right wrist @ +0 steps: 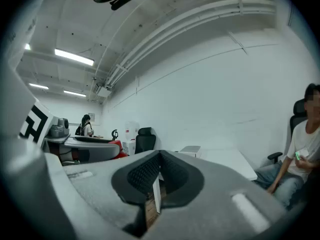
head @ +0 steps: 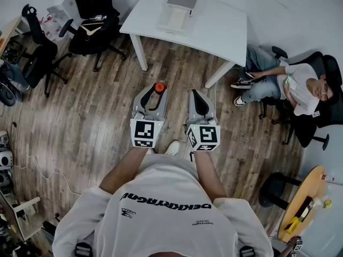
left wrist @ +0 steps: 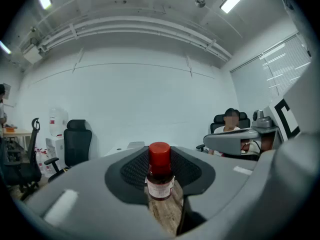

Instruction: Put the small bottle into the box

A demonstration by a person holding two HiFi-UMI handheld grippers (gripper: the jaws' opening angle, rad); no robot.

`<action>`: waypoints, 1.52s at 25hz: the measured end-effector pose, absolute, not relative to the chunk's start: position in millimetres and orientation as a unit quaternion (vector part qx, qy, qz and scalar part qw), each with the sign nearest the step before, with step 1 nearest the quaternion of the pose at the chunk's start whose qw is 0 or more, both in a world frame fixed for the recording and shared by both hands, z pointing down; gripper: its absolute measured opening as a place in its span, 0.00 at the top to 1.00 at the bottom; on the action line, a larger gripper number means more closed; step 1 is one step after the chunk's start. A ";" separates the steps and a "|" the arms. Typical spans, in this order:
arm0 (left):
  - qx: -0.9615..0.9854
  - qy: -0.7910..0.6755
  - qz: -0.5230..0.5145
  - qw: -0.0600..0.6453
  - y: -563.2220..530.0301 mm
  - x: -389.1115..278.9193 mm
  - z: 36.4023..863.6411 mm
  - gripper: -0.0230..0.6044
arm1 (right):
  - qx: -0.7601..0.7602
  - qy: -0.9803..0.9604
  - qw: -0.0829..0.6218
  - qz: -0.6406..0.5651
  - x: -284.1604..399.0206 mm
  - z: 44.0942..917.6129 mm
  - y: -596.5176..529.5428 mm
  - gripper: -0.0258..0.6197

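A small brown bottle (head: pixel 159 87) with a red cap stands upright between the jaws of my left gripper (head: pixel 155 91), which is shut on it. In the left gripper view the bottle (left wrist: pixel 160 173) fills the gap between the black pads, its white label facing the camera. My right gripper (head: pixel 198 96) hangs beside the left one with nothing in it, and its jaws meet at the tips (right wrist: pixel 159 156). Both are held over the wood floor, short of the white table (head: pixel 220 33). On the table's far side rests a pale box (head: pixel 177 12) with a grey lid.
A person sits in a chair (head: pixel 292 84) right of the table. Black office chairs (head: pixel 91 28) stand at the left, with clutter along the left wall. A round wooden table (head: pixel 308 202) is at the lower right. Wood floor lies between me and the white table.
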State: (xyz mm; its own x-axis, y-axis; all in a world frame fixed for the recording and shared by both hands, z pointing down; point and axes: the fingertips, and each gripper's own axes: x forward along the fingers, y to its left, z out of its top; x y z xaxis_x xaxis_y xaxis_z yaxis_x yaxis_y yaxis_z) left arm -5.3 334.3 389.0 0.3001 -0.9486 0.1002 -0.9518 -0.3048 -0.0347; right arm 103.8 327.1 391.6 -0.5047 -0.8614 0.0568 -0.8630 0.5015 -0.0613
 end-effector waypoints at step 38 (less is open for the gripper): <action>0.778 -0.627 0.024 0.021 304.7 16.7 399.5 0.75 | 0.452 -0.891 -0.005 0.032 117.7 400.3 279.7 0.96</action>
State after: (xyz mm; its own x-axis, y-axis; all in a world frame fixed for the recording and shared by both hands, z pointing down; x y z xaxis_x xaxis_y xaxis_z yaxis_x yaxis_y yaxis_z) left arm 16.7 304.7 399.5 0.2115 -0.9753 0.0638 -0.9773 -0.2117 0.0029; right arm 117.7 279.7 400.3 -0.5916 -0.8060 0.0208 -0.8054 0.5896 -0.0614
